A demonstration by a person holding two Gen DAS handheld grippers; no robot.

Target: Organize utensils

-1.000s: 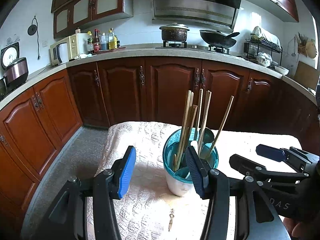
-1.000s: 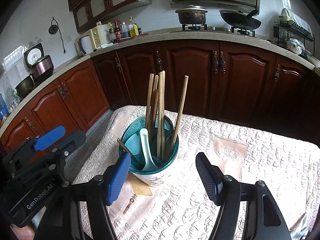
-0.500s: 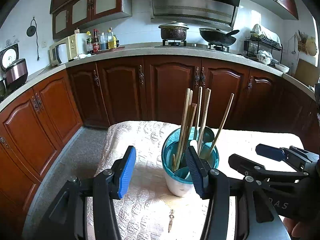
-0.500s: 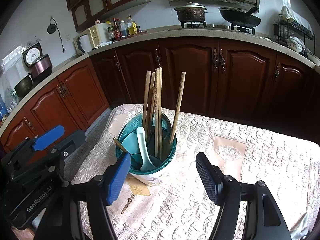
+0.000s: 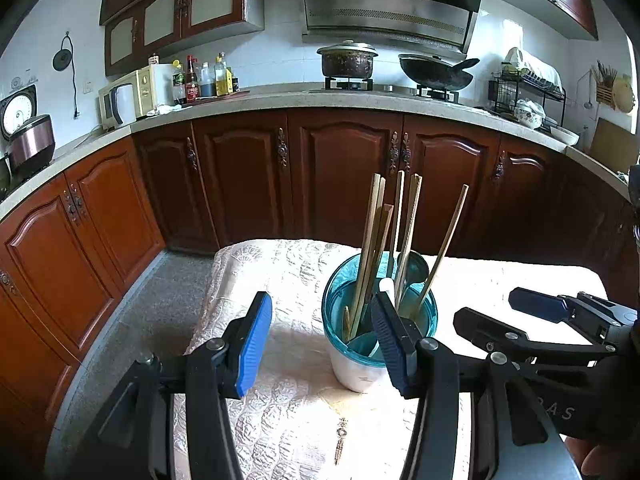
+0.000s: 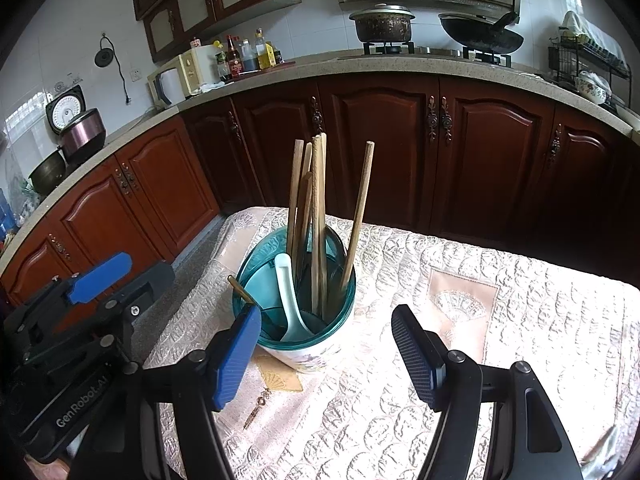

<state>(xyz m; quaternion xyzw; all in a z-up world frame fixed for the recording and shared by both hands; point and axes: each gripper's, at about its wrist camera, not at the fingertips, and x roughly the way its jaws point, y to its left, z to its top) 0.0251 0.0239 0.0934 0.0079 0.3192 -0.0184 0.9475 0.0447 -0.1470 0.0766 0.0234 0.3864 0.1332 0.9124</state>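
Note:
A white utensil holder with a teal rim (image 5: 352, 368) (image 6: 304, 354) stands on the cloth-covered table (image 5: 288, 412) (image 6: 520, 344). It holds several wooden chopsticks (image 5: 370, 248) (image 6: 316, 216), a white soup spoon (image 6: 287, 300) and a dark spoon (image 5: 414, 270). My left gripper (image 5: 322, 346) is open and empty, just in front of the holder and a little to its left. My right gripper (image 6: 328, 350) is open and empty, just in front of the holder. Each gripper shows in the other's view: the right one (image 5: 536, 312), the left one (image 6: 100, 280).
A small metal charm (image 5: 340, 440) (image 6: 258, 406) lies on the cloth in front of the holder. Dark wooden cabinets (image 5: 340, 176) and a counter with a microwave (image 5: 132, 94), bottles, a pot and a wok lie behind. The table's left edge drops to grey floor (image 5: 136, 320).
Both grippers have crept slightly closer to the holder, the right one more so. Both stay open and empty.

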